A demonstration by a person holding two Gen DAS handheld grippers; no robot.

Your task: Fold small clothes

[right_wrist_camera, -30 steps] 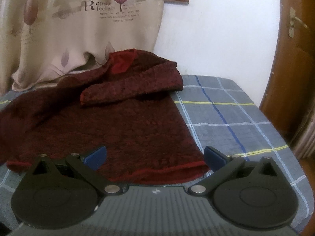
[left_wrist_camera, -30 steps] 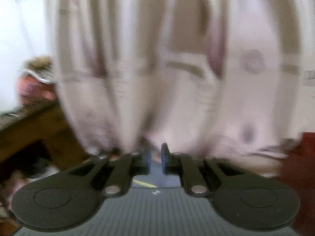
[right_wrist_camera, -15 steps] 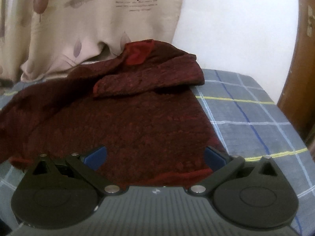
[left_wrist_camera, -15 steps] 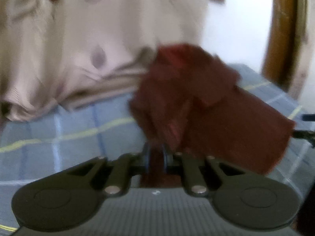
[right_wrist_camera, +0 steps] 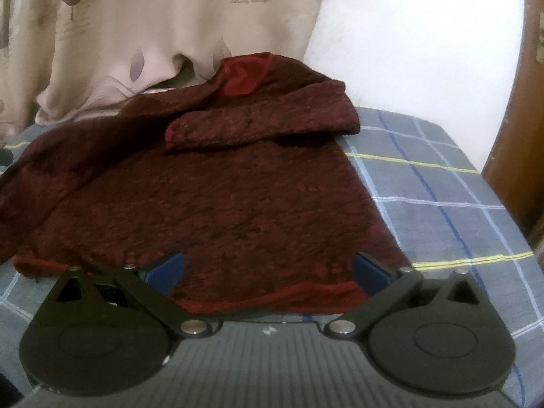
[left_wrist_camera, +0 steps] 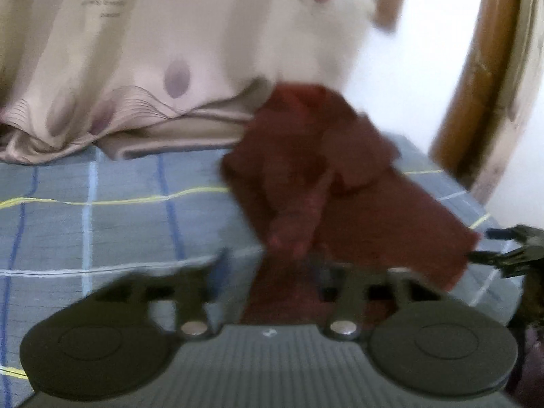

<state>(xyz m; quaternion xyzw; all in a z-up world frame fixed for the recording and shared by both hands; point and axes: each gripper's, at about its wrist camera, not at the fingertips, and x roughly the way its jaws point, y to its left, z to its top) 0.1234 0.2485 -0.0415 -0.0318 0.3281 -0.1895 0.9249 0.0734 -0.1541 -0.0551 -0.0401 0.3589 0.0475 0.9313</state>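
Observation:
A dark red knit sweater [right_wrist_camera: 217, 197] lies on the blue plaid bed sheet [right_wrist_camera: 442, 204], its right sleeve folded across the chest and its hem toward me. My right gripper [right_wrist_camera: 268, 268] is open, its blue pads just above the hem at the sweater's near right corner. In the left wrist view the sweater [left_wrist_camera: 340, 176] is blurred; its left side is bunched and hangs between the fingers of my left gripper [left_wrist_camera: 272, 265], which is open with the cloth loose between its jaws. The right gripper shows at that view's right edge [left_wrist_camera: 510, 255].
A beige printed curtain [right_wrist_camera: 163, 34] hangs behind the bed and drapes onto it. A white wall [right_wrist_camera: 425, 51] and a brown wooden door frame [right_wrist_camera: 516, 129] stand to the right. The bed edge is at the right.
My left gripper was shut on the sweater's left side half a second ago and has now opened. My right gripper has moved forward, closer over the hem.

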